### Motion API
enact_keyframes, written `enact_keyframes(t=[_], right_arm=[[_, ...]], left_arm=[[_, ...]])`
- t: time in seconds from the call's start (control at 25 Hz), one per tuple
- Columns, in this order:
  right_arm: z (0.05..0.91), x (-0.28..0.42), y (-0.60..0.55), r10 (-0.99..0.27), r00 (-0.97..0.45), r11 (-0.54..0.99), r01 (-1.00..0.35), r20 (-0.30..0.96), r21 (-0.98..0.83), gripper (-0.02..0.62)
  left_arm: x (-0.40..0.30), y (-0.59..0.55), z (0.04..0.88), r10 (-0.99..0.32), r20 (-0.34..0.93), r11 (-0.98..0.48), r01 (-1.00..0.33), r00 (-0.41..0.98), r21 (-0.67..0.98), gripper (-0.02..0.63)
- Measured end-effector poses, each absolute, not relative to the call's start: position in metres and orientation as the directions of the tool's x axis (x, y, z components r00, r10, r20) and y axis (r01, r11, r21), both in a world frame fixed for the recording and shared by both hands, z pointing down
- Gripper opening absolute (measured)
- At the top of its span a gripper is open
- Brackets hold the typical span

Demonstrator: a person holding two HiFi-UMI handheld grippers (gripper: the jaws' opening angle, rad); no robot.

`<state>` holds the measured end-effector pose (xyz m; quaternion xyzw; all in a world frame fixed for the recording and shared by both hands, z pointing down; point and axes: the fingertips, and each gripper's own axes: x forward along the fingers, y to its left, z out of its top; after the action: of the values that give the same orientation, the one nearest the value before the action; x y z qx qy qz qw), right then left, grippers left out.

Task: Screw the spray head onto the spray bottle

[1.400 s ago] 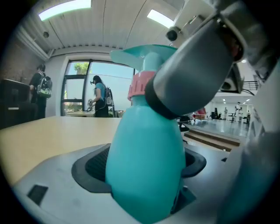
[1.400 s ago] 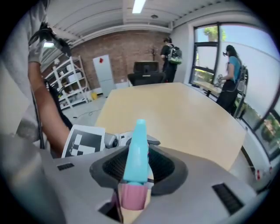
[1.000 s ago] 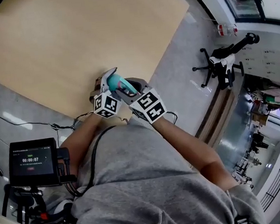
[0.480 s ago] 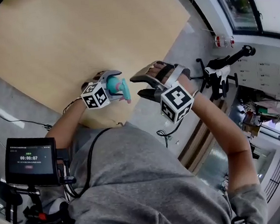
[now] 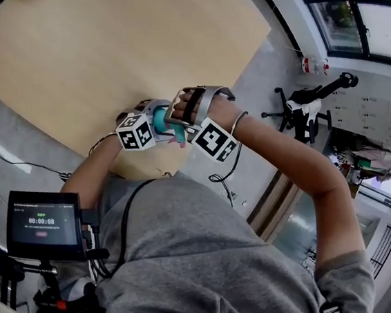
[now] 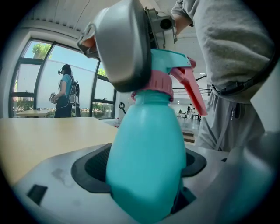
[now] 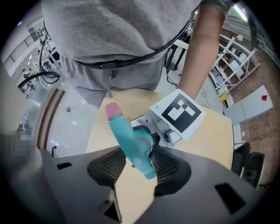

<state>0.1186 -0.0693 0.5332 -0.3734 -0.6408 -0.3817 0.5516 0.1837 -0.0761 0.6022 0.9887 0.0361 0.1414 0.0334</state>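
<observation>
the right gripper (image 7: 139,168) has swung back over the spray head (image 7: 129,140), its wide jaws just closing around it, not yet pinching. the left gripper (image 6: 140,177) clamps the bottle (image 6: 148,131) at the table (image 5: 101,51) edge; another twist looks due.

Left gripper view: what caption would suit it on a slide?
Left gripper clamps a teal spray bottle, the spray head with pink collar sitting on its neck, above a wooden table.

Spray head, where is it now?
Head view: the spray head sits on the bottle at the table's near edge, between the right gripper's jaws, which have just been closing; the left gripper holds the bottle.
</observation>
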Motion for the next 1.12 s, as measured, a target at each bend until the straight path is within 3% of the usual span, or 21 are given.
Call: enact_keyframes(t=[0.04,0.08,0.28,0.4,0.52,0.6,0.8,1.12], right_arm=[[0.535,0.117,-0.069,0.067,-0.120,0.442,0.893,0.991,0.078,0.158],[0.535,0.115,-0.068,0.077,-0.126,0.460,0.885,0.989,0.077,0.141],[0.535,0.111,-0.069,0.114,-0.165,0.667,0.743,0.980,0.047,0.140],[0.536,0.112,-0.072,0.110,-0.221,0.869,0.495,0.969,0.014,0.138],[0.535,0.114,-0.078,0.032,-0.324,0.997,0.078,0.945,-0.007,0.137],[0.534,0.116,-0.082,-0.054,-0.372,0.978,-0.206,0.927,-0.025,0.137],[0.534,0.112,-0.085,-0.241,-0.416,0.781,-0.620,0.877,-0.079,0.138],[0.535,0.110,-0.099,-0.419,-0.367,0.503,-0.855,0.830,-0.124,0.149]], left_arm=[[0.184,-0.076,0.602,0.080,0.277,-0.995,0.061,0.958,0.076,0.414],[0.184,-0.076,0.602,0.079,0.277,-0.995,0.061,0.958,0.074,0.414],[0.184,-0.074,0.602,0.073,0.275,-0.996,0.054,0.959,0.073,0.414],[0.184,-0.077,0.601,0.030,0.268,-0.998,0.011,0.963,0.070,0.414],[0.186,-0.086,0.598,-0.080,0.255,-0.993,-0.099,0.964,0.062,0.414],[0.186,-0.093,0.597,-0.164,0.247,-0.979,-0.188,0.955,0.076,0.414],[0.176,-0.099,0.602,-0.322,0.253,-0.924,-0.361,0.912,0.126,0.416],[0.167,-0.112,0.608,-0.533,0.306,-0.795,-0.591,0.789,0.138,0.416]])
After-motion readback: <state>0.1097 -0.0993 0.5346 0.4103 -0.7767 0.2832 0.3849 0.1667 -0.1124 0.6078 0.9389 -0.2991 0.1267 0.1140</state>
